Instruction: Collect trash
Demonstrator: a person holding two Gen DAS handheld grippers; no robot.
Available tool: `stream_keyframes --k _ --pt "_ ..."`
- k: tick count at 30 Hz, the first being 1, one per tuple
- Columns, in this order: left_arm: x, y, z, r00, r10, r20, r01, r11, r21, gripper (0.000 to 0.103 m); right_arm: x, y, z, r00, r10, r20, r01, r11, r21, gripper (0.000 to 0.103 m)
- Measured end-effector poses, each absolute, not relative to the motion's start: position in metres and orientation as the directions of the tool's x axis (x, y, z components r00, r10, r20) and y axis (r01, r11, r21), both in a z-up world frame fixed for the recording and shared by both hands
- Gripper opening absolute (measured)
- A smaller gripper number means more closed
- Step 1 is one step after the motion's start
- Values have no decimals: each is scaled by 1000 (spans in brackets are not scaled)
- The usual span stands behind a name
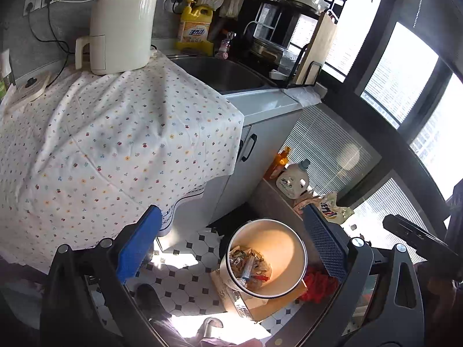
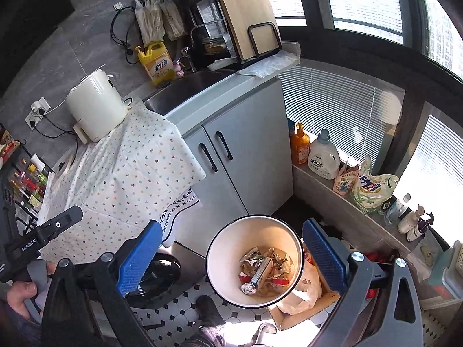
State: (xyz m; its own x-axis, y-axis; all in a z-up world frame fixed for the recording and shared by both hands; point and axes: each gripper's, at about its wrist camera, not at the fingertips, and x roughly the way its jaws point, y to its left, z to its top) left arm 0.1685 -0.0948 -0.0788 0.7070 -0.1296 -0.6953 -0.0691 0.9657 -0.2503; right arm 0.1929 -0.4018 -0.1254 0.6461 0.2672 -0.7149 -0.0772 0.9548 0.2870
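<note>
A white trash bin [image 1: 289, 248] [image 2: 225, 248] with a dark rim stands on the tiled floor below both grippers. Crumpled wrappers, foil and a small carton [image 1: 250, 266] [image 2: 264, 269] lie at its bottom. My left gripper [image 1: 233, 245] hangs above the bin, its blue pads wide apart and nothing between them. My right gripper [image 2: 231, 257] is likewise open and empty over the bin. The other tool's black body shows at the right edge of the left wrist view and at the left edge of the right wrist view, held by a hand [image 2: 20, 295].
A flower-print cloth [image 1: 115, 144] [image 2: 124, 173] covers the counter beside a sink [image 1: 220, 72] and a white kettle [image 1: 121, 31]. A cardboard box [image 1: 260, 303] [image 2: 301, 312] sits next to the bin. Detergent bottles [image 2: 324, 156] line the window ledge. A slipper [image 2: 208, 309] is near the bin.
</note>
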Motion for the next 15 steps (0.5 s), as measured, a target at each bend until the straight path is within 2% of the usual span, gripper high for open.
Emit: stream_keyframes --k 15 --pt "96 -56 -14 779 23 -627 -194 959 -206 97 174 -341 -58 634 424 -647 -315 905 285 95"
